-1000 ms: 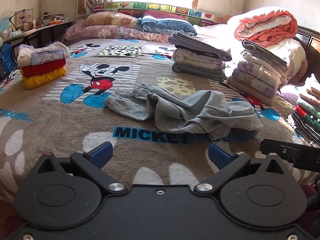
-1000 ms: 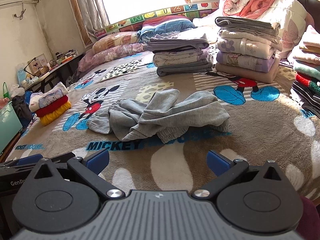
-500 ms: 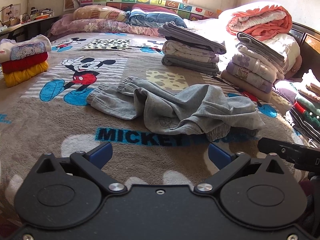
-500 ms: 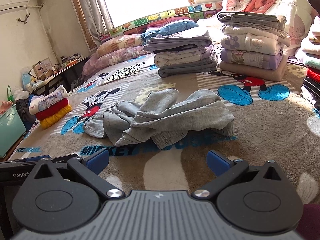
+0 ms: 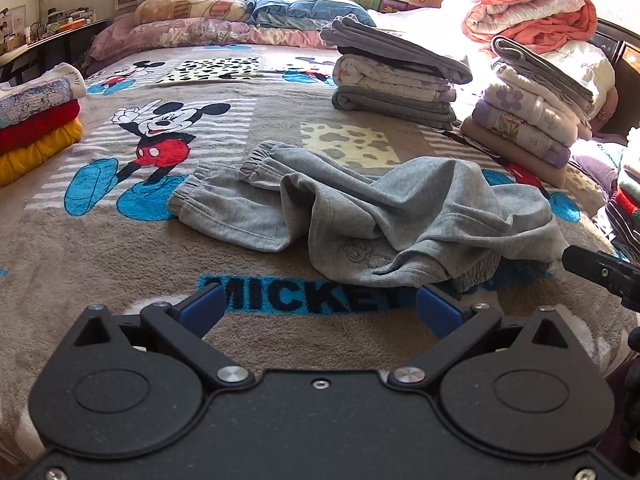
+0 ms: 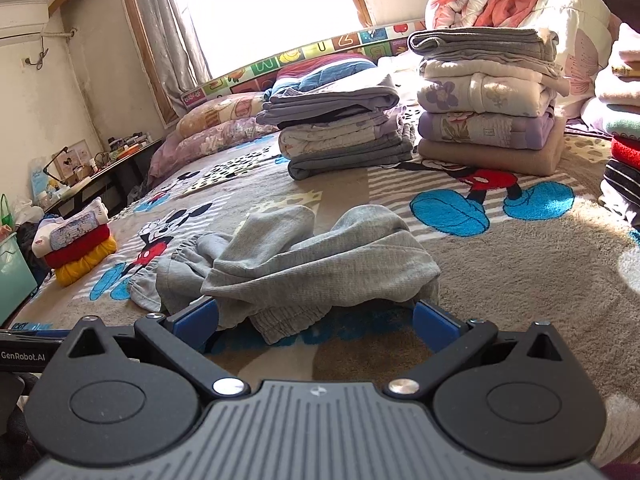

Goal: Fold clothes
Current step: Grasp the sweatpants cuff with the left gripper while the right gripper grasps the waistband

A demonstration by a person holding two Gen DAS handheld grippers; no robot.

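- Left wrist view, far left: a small stack of folded clothes, white on top, red in the middle, yellow at the bottom, sits on the blanket near its edge.
- Just right of that stack, a cartoon mouse print and the blue word "MICKEY" mark the brown blanket.
- Low in the middle, the left gripper is spread wide with nothing between its blue fingertips; it hovers just short of the grey sweatpants.
- The grey sweatpants lie crumpled in the middle of the bed, elastic cuffs toward the left, the bunched waist end toward the right.
- Behind them stands a pile of grey and pale folded clothes; further right, a second pile in lilac and cream, with an orange and white quilt behind it.
- At the right edge, a black part of the other tool reaches in beside the waist end.
- Right wrist view, left to right: the red and yellow stack, then the sweatpants close in front.
- The right gripper is also wide apart, holding nothing; the waistband hangs just at the gap between its fingertips, and I cannot tell whether it touches them.
- To the right, the two folded piles and stand well apart from the sweatpants.
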